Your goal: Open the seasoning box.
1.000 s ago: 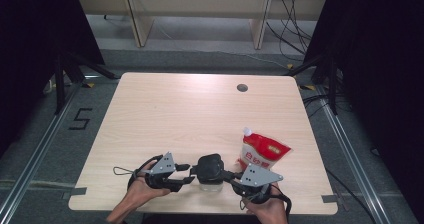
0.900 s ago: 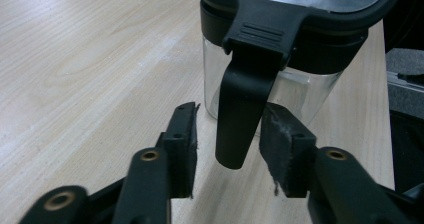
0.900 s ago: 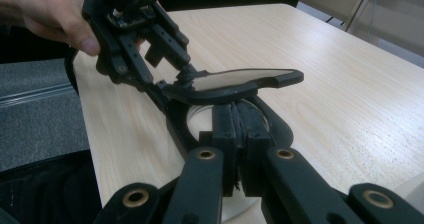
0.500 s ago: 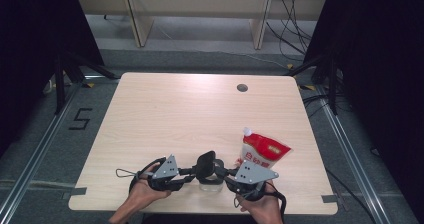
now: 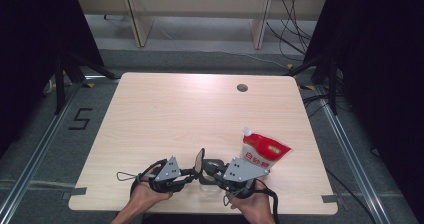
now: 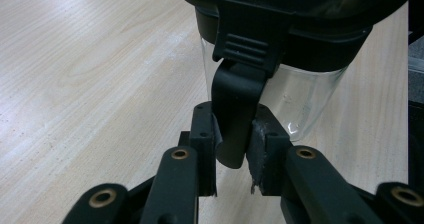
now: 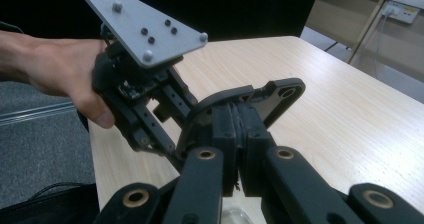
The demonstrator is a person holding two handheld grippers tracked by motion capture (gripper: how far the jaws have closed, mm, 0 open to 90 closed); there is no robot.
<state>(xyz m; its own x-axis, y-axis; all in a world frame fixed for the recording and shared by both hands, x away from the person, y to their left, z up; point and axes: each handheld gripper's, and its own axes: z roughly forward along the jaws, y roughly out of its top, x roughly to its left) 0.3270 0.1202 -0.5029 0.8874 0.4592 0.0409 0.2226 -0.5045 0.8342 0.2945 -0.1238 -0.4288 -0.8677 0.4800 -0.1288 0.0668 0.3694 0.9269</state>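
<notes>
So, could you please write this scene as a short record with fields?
Table: light wood
Jar: clear, black lid, near the front edge
Left gripper: jaws have just been closing, now pressed on the lid's side clip
Right gripper: jaws shut on the lid's raised black flap
Pouch: red and white, upright, to the right of the jar
</notes>
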